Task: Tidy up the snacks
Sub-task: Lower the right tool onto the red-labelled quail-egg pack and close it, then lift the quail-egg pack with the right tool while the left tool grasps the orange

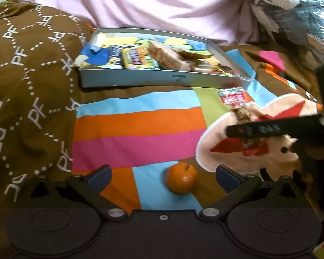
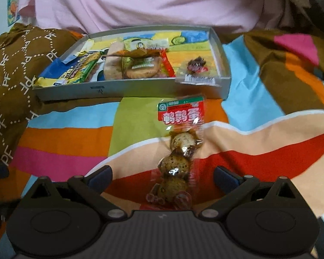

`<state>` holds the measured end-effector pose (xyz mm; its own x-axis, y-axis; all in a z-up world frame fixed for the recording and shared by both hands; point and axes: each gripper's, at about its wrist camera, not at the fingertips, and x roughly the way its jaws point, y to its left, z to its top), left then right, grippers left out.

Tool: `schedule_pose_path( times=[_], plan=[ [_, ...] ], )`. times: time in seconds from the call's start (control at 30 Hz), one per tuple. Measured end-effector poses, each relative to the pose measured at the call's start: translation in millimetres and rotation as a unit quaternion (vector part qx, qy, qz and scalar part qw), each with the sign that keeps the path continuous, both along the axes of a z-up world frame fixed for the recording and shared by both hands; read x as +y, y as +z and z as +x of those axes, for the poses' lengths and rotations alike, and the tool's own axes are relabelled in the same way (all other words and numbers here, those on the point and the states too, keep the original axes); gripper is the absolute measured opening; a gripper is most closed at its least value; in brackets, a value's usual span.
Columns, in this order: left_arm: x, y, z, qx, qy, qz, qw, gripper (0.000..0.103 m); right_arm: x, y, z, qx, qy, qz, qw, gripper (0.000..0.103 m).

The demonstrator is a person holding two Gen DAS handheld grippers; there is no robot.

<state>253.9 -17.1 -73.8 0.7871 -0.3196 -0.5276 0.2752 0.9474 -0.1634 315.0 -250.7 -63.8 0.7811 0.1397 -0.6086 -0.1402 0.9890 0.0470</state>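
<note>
A grey shallow box (image 1: 153,79) holding several wrapped snacks lies on the bedspread. A small orange (image 1: 181,178) sits between the tips of my left gripper (image 1: 163,176), nearer the right one; the jaws stand open and touch nothing. A clear packet of brown speckled eggs with a red label (image 2: 179,151) lies lengthwise between the wide-open fingers of my right gripper (image 2: 163,177), the pads well clear of it. The same packet (image 1: 233,97) shows in the left wrist view, partly under a black finger (image 1: 270,128) of the right gripper. The box (image 2: 129,90) lies just beyond the packet.
A colourful striped bedspread (image 1: 138,129) covers the surface, with a brown patterned cloth (image 1: 28,75) bunched at the left. A person in a pink shirt (image 2: 140,2) sits right behind the box. Crumpled plastic bags (image 1: 291,6) lie at the far right.
</note>
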Motion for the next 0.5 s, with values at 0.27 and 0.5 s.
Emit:
schedule_pose_path(
  times=[0.27, 0.5],
  plan=[
    [-1.8, -8.5, 5.5, 0.019, -0.02, -0.012, 0.9995, 0.101, 3.0, -6.0, -2.2, 0.015, 0.002, 0.006, 1.0, 0.054],
    [0.5, -12.2, 6.9, 0.029, -0.016, -0.018, 0.9993, 0.094, 5.6, -6.1, -23.6, 0.034, 0.044, 0.046, 0.997, 0.043]
  ],
)
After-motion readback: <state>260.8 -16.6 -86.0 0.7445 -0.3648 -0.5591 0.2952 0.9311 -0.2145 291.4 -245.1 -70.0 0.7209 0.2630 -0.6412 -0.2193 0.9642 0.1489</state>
